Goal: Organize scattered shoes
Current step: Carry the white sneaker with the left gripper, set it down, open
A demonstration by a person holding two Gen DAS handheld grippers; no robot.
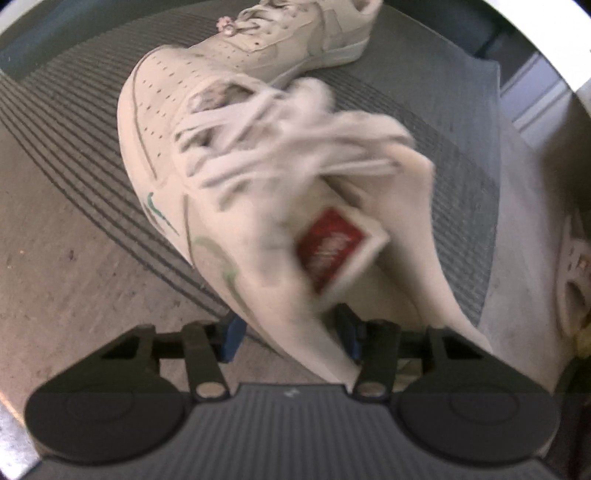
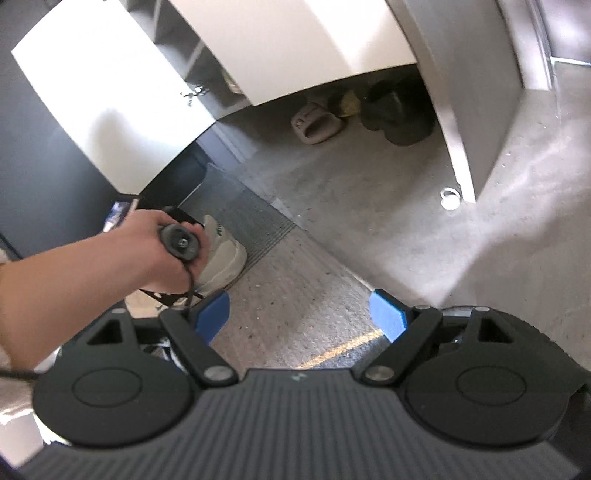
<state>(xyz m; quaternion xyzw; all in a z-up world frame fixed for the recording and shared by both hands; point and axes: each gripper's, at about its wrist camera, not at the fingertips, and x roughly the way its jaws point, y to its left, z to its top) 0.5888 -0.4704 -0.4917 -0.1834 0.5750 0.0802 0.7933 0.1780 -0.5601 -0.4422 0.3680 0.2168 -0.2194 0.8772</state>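
Two pads of the left gripper straddle the sneaker at its soft, pliable collar, contact unconfirmed, while the right gripper gapes empty.

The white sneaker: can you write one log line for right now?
left gripper: around white sneaker tongue | right gripper: open, empty | second sneaker: on mat

The left gripper straddles the tongue of a white sneaker with a red label, blurred laces above it, lying on a grey ribbed mat beside a second white sneaker.
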